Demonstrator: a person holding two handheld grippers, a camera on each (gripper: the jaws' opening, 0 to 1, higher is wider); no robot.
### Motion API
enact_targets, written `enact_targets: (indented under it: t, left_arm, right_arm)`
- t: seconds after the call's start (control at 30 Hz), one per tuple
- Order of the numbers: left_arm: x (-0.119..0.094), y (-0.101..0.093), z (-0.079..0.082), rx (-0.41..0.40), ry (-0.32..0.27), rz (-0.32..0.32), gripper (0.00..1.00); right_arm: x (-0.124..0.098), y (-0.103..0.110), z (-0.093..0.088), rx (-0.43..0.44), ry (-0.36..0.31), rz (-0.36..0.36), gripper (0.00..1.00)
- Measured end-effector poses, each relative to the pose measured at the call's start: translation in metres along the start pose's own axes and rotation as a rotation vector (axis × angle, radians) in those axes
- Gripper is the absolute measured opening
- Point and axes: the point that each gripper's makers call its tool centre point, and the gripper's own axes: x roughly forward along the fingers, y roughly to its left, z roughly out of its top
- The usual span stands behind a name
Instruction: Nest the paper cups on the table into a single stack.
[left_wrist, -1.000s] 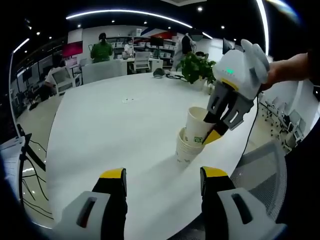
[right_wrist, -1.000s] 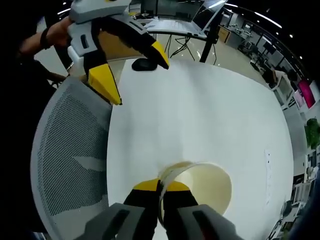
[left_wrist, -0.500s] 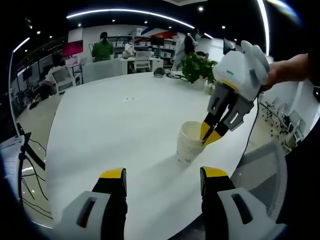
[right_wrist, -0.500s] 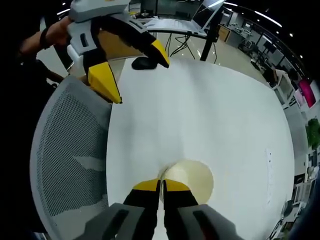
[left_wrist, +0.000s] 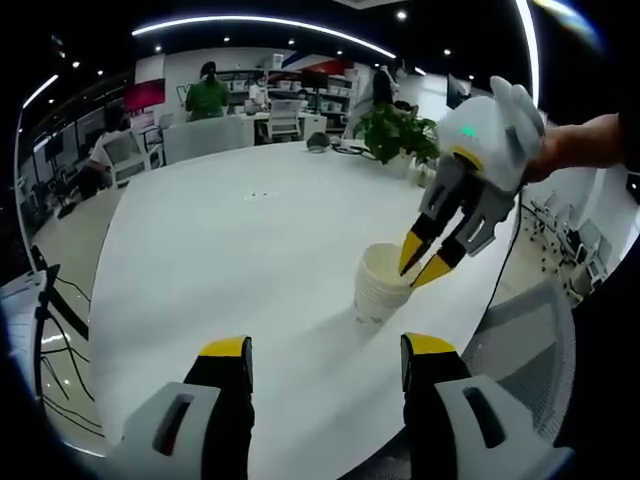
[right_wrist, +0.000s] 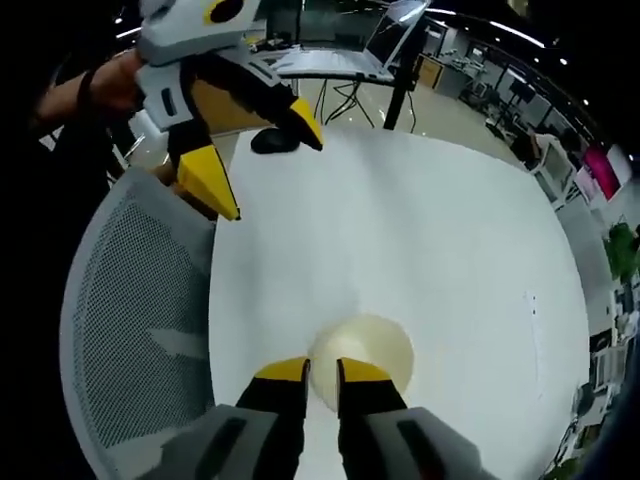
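1. Left gripper view: the stack of paper cups (left_wrist: 381, 291) stands right of centre on the white worktop (left_wrist: 230, 250), near its right-hand edge. The right claw (left_wrist: 424, 258) hangs at the stack's rim from the upper right, its yellow tips a little apart and gripping nothing.
2. Same view: the left claw (left_wrist: 325, 357) rises from the bottom of the frame with its jaws wide and empty, the stack just beyond its tips. A potted plant (left_wrist: 398, 135) sits at the far edge, upper right.
3. Right gripper view: the stack (right_wrist: 362, 346) lies low in the centre, seen from above as one open mouth. The right claw (right_wrist: 321, 371) straddles the near rim with a narrow gap, not pinching it.
4. Same view: the left claw (right_wrist: 255, 160) shows upper left, spread wide, above a mesh chair back (right_wrist: 130, 330).
5. Judged step: the top cup looks seated and released. The next move calls for lifting the right claw clear without tipping the stack.
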Motion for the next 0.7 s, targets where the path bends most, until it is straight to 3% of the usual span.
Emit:
enact_targets:
  t: [0.43,0.53,0.7]
  left_arm:
    - [0.007,-0.005,0.002,0.009,0.012,-0.014,0.59]
    - [0.009,-0.006,0.002,0.009,0.012,-0.015,0.59]
    - [0.013,-0.008,-0.002,0.006,0.018,-0.021,0.59]
  right_arm:
    - [-0.018,-0.027,-0.007,0.180,-0.163,-0.138,0.23]
    - [-0.022,-0.039,-0.013,0.222,-0.199,-0.169,0.27]
    - [-0.023,-0.037,-0.028,0.293,-0.238,-0.195,0.33]
